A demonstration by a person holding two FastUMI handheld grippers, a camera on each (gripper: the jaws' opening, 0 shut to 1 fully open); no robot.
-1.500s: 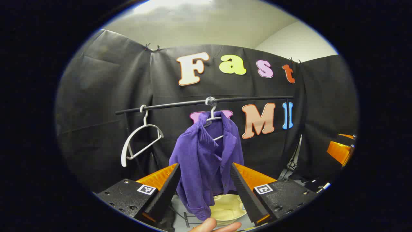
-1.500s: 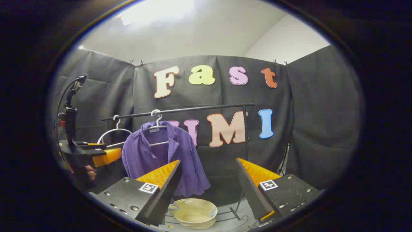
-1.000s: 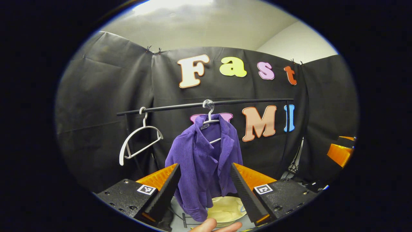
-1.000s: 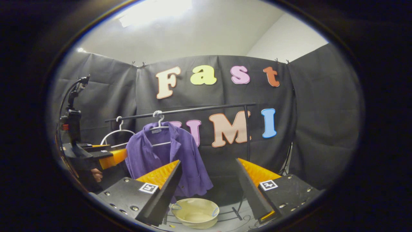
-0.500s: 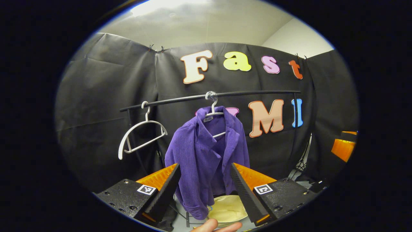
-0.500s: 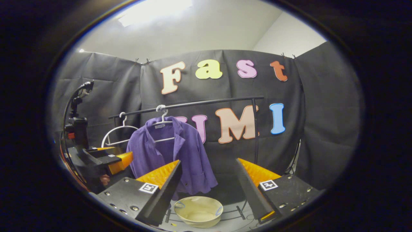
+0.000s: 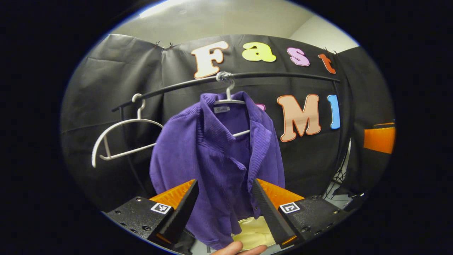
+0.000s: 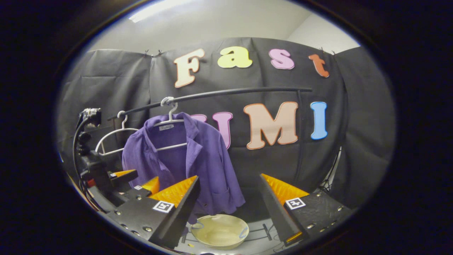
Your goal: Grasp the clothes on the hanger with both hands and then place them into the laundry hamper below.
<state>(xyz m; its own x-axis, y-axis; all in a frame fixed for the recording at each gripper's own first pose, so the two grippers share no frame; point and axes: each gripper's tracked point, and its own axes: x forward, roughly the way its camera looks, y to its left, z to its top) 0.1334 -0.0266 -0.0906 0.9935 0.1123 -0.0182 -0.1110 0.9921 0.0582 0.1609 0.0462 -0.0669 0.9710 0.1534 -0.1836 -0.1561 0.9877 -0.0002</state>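
Left gripper (image 7: 223,193) faces the purple shirt (image 7: 216,156) head on, jaws spread wide, nothing between them gripped; the shirt's front hangs in the gap between the 2 fingers, but whether either finger touches the fabric I cannot tell. The shirt sits on a white hanger (image 7: 228,92) hooked over the black rail (image 7: 283,75), collar open, the hanger's lower bar showing across the neck opening. To its left on the same rail hangs 1 bare white hanger (image 7: 118,136), tilted. Below the shirt's hem, a slice of the pale yellow hamper (image 7: 253,233) peeks out, and a fingertip (image 7: 239,248) shows at the bottom edge.

Over to the right gripper view: right gripper (image 8: 228,194) also wide open, holding nothing, well back from the shirt (image 8: 184,159), which hangs up and to the left. The hamper (image 8: 220,231) sits on the floor directly under the shirt's right side, round and with small blue handles. The left gripper (image 8: 138,182) shows low at the left, close against the shirt's lower left front.
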